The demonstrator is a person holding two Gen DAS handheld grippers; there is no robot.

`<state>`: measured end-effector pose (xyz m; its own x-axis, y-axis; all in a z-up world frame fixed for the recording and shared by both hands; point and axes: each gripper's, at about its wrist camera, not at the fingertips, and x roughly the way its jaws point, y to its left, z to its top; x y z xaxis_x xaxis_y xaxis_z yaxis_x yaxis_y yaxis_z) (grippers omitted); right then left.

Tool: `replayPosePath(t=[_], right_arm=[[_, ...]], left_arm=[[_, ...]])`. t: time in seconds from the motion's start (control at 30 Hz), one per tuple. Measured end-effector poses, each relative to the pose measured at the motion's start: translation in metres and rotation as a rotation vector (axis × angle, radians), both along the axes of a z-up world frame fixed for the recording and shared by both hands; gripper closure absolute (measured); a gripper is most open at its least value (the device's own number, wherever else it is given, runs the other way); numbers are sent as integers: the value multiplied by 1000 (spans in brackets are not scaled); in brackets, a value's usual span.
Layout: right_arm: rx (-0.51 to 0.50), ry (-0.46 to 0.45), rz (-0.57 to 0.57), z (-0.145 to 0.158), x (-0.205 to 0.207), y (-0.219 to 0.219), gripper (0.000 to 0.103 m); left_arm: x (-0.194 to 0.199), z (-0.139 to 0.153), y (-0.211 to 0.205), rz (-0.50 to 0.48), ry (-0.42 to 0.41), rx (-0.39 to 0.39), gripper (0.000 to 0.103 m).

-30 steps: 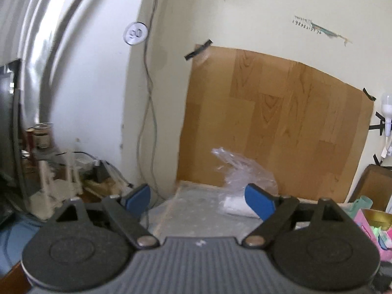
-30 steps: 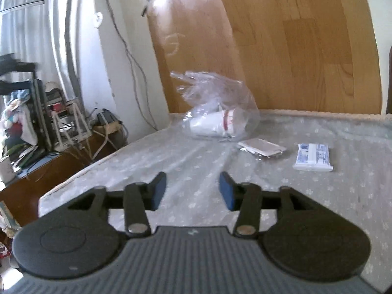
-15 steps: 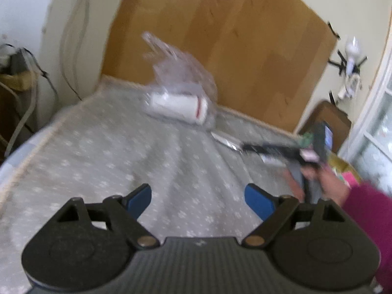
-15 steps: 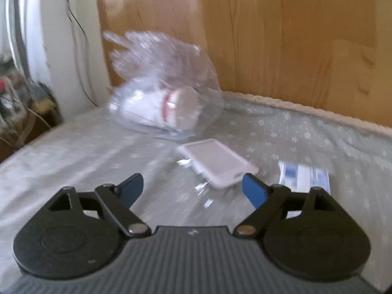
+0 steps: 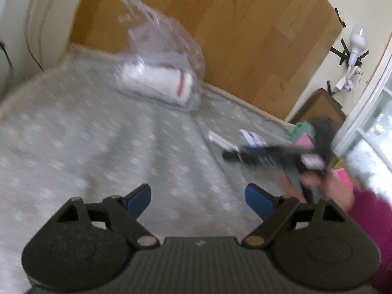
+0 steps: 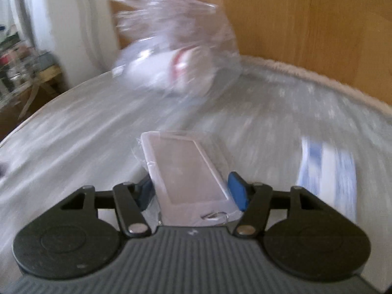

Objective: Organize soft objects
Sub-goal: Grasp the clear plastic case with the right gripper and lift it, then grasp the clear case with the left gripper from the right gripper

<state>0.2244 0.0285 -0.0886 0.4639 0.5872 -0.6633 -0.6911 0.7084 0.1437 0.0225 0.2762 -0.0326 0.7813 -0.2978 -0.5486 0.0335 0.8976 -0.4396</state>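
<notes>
A flat white packet in clear wrap (image 6: 188, 174) lies on the grey flowered bedsheet (image 6: 73, 127), between the jaws of my right gripper (image 6: 192, 192), which stand open on either side of it. It also shows small in the left wrist view (image 5: 220, 139). A blue-and-white tissue pack (image 6: 328, 171) lies to its right. A clear plastic bag holding a white roll (image 5: 159, 80) sits at the back; it also shows in the right wrist view (image 6: 176, 56). My left gripper (image 5: 198, 201) is open and empty above the sheet. The right gripper (image 5: 269, 152) appears there, blurred.
A wood-pattern board (image 5: 245, 24) leans on the wall behind the bed. A pink box (image 5: 306, 142) and a brown box (image 5: 318, 107) stand at the right, by a window. Cluttered shelves (image 6: 14, 73) stand left of the bed.
My right gripper has moved forward and down so the white packet lies between its jaws. My left gripper has swung down and right over the sheet. Both views are motion-blurred.
</notes>
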Motion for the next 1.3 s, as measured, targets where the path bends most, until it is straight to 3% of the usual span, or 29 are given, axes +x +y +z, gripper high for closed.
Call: replayPosePath(t=[0.13, 0.27, 0.33, 0.4, 0.5, 0.67, 0.8, 1.0, 1.07, 1.17, 1.23, 1.3], right_arm=[[-2, -73, -52, 9, -102, -62, 39], [-134, -244, -173, 6, -198, -120, 38], [-158, -250, -242, -1, -221, -146, 32], [-113, -244, -311, -6, -240, -173, 11], [-47, -268, -374, -8, -259, -196, 10], [33, -235, -411, -16, -272, -216, 10], [59, -227, -420, -23, -277, -225, 10], [59, -238, -401, -28, -289, -226, 11], [60, -244, -400, -29, -290, -227, 12], [52, -277, -406, -33, -290, -223, 20], [44, -305, -421, -35, -288, -219, 22], [53, -311, -469, -34, -283, -222, 31]], left_arm=[[14, -14, -30, -93, 16, -57, 16], [14, -16, -82, -237, 4, -95, 16], [12, -15, -114, -318, -2, -102, 16], [13, -15, -149, -392, 6, -105, 16], [15, -18, -191, -464, 22, -98, 16], [18, -30, -240, -501, 69, -38, 16], [21, -40, -257, -475, 115, 5, 15], [39, -38, -276, -483, 101, 46, 16], [43, -39, -282, -491, 101, 54, 22], [36, -39, -298, -560, 107, 57, 31], [28, -40, -305, -583, 113, 32, 32], [21, -39, -312, -571, 116, 25, 32]])
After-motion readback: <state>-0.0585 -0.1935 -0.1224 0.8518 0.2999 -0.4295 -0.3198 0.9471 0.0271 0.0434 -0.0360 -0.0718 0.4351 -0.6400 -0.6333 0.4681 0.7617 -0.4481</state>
